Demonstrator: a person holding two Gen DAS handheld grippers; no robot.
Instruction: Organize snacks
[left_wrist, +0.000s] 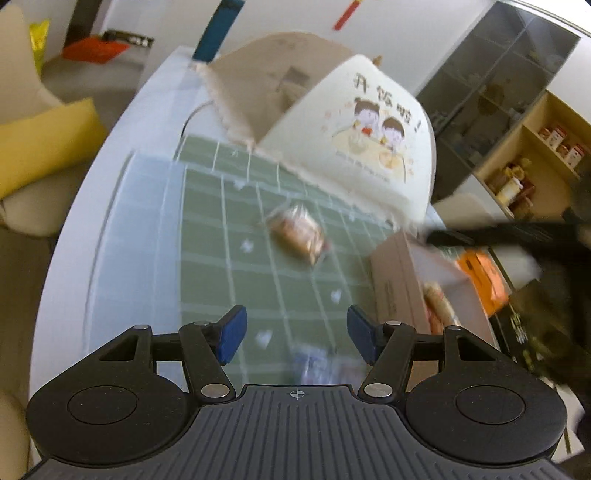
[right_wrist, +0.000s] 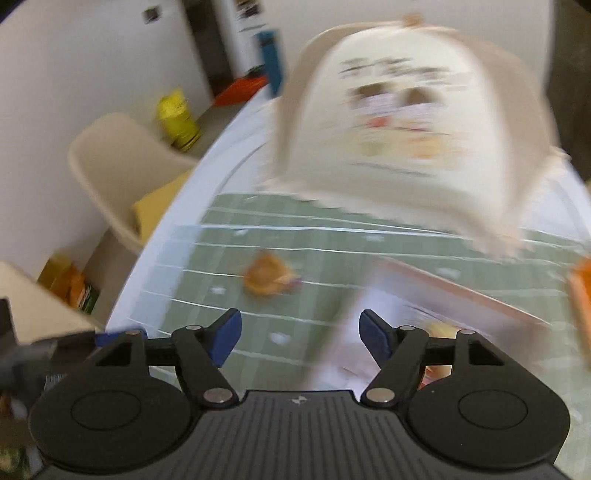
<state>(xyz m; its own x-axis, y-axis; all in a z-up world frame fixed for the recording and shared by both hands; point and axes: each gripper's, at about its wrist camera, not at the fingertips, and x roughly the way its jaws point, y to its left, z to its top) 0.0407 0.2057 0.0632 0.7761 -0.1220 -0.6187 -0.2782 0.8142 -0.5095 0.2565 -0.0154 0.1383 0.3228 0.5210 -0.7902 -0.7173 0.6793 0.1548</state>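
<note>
A brown pastry in a clear wrapper (left_wrist: 297, 236) (right_wrist: 267, 275) lies alone on the green grid mat (left_wrist: 221, 236). My left gripper (left_wrist: 297, 334) hovers open above the mat, short of the pastry, with nothing between its blue pads. Under it lies a blurred blue-and-white packet (left_wrist: 321, 363). At the right stands an open cardboard box (left_wrist: 399, 291) (right_wrist: 443, 291) holding snack packets (left_wrist: 437, 302). My right gripper (right_wrist: 301, 338) is open and empty over the box's left edge. It also shows as a dark blur (left_wrist: 498, 232) in the left wrist view.
A cream mesh food cover with a cartoon print (left_wrist: 369, 140) (right_wrist: 406, 129) stands at the back of the mat. An orange pack (left_wrist: 480, 280) lies beyond the box. A beige chair (right_wrist: 118, 166) with a yellow cushion (right_wrist: 159, 210) stands at the white table's left edge.
</note>
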